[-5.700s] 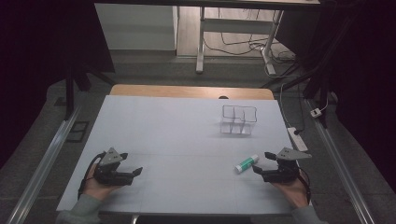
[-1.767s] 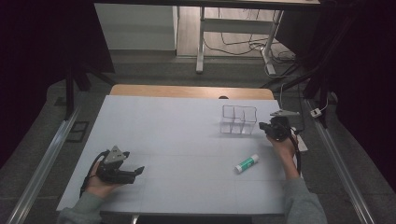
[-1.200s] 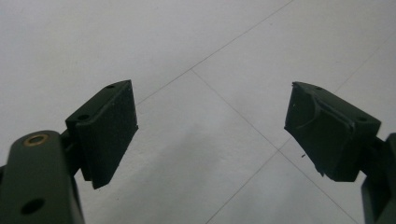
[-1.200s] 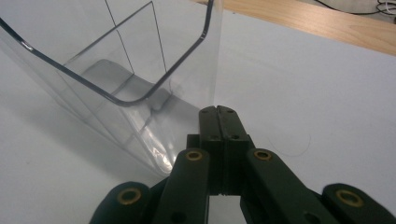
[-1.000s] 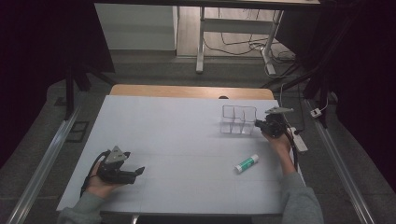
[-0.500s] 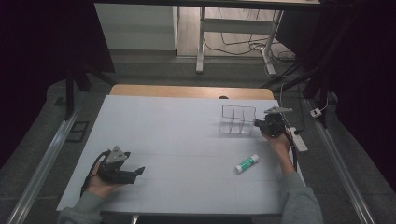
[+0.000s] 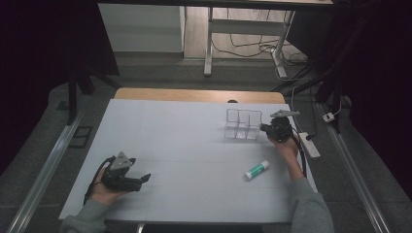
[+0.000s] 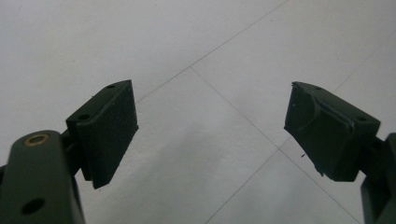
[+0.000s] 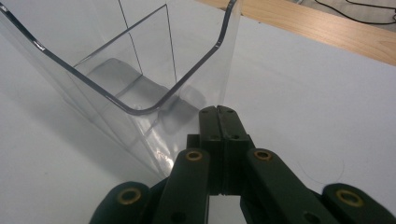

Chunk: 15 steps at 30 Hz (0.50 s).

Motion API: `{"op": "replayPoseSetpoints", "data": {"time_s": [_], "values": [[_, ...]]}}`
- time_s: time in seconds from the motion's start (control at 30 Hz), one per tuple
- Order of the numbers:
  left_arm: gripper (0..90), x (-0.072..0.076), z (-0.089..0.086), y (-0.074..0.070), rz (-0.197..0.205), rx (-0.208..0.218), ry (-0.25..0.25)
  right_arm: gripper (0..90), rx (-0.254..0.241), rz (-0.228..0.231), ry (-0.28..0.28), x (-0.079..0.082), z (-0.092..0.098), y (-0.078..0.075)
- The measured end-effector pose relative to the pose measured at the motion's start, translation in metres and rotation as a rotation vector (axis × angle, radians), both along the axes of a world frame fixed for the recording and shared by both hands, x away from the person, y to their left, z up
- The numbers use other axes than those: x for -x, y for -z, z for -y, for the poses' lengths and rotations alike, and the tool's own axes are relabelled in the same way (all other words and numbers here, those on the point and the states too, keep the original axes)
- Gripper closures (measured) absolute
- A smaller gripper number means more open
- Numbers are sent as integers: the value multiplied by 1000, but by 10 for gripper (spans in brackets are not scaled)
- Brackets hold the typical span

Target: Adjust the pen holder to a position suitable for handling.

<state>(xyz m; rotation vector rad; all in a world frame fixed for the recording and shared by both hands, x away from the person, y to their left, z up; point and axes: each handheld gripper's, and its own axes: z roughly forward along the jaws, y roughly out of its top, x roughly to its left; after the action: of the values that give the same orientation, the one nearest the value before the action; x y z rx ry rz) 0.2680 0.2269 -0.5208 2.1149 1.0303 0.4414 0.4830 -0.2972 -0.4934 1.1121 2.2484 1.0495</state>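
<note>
A clear plastic organizer [image 7: 243,124] with several compartments stands at the far right of the white table [image 7: 184,131]. My right gripper [image 7: 265,128] lies at its right side, jaws shut with nothing between them. In the right gripper view its tips [image 9: 218,109] rest at the foot of the organizer's [image 9: 140,84] curved corner wall. A white glue stick with a green cap [image 7: 256,170] lies on the table nearer the person, away from both grippers. My left gripper [image 7: 144,180] rests at the near left, open, with bare table between its pads [image 8: 109,130].
A wooden strip [image 7: 194,94] runs along the table's far edge. A white power strip [image 7: 309,144] lies just beyond the right edge, by the right hand. Metal rails flank the table on both sides.
The right hand has left its place near the glue stick and gone to the organizer's right side, creeping slightly left over the last second. The left gripper has stayed put.
</note>
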Motion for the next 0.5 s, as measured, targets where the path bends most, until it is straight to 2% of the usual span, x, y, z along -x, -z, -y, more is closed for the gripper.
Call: {"op": "replayPoseSetpoints", "data": {"time_s": [0.5], "values": [[170, -1, 1, 1, -3, -2, 1, 895, -7, -6, -15, -2, -11, 0]]}}
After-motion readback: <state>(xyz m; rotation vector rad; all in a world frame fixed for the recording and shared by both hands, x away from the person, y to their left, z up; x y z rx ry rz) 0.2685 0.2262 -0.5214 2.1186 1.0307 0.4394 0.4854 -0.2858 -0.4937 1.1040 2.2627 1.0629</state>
